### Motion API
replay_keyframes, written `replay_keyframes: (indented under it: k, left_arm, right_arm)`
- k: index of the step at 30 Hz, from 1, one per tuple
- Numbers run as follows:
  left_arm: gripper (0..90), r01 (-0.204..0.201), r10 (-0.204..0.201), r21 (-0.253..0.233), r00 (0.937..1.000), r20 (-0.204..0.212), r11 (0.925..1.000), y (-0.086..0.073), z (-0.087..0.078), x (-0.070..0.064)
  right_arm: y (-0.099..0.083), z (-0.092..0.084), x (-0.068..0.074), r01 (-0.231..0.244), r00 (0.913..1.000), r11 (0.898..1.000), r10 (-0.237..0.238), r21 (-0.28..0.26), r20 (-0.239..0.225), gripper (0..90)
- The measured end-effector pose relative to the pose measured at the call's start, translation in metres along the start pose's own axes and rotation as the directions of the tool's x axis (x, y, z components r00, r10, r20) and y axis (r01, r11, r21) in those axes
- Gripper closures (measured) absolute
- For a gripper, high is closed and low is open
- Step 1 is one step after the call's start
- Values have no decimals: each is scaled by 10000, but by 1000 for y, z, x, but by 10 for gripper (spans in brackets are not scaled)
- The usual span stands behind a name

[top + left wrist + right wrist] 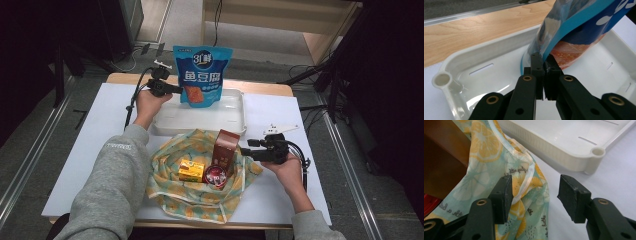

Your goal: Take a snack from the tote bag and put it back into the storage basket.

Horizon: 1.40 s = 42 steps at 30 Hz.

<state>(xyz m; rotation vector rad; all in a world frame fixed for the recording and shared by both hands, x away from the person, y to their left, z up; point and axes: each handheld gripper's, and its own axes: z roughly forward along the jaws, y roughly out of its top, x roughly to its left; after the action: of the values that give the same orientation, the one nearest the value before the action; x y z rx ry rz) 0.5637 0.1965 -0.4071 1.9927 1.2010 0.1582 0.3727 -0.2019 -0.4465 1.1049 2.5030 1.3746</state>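
My left claw (543,72) pinches the lower edge of the blue glossy snack pouch (202,75), upright above the white plastic tray (235,122) at upper centre; my right claw (535,195) stands spread beside the lemon-print cloth bag (489,170)

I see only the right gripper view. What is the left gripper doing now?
Observer: The left gripper is shut on the blue snack bag, holding it above the white tray.
Operator: Which part of the bag do the fingers pinch?
Observer: Its lower edge, in the left gripper view.
Operator: What else lies in the lemon cloth bag?
Observer: A yellow box and a round red tin, beside the brown box.
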Motion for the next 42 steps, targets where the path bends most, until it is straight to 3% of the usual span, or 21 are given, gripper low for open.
replay_keyframes:
  k: [4,9,12,20,24,28,42]
  left_arm:
    - [870,242,-240,-115,9995,218,9996,-1,1,4]
    - [850,222,-220,-90,9994,275,9997,-2,0,5]
    - [815,383,-388,117,9985,387,9992,-3,-1,7]
    - [717,180,-200,508,9991,387,9985,-7,-8,8]
    - [690,136,-152,335,9987,493,9993,-9,-13,5]
    - [650,-69,52,413,9992,400,9991,-13,-15,0]
    - [581,-346,304,506,9961,823,9981,-22,-34,-14]
  right_arm:
    - [-1,-2,-1,-38,10000,10000,38,-89,39,463]
    - [-3,-2,0,-52,10000,10000,52,-59,59,463]
    - [-3,-3,-1,-77,9999,9999,78,-68,75,463]
    - [-3,-1,-2,-84,9999,9999,83,83,69,456]
    - [-3,-1,-1,-86,9999,9999,86,89,92,454]
    - [-3,-2,-2,-98,9999,9999,97,88,104,453]
    - [0,1,-3,-1,9999,9998,-1,189,102,449]
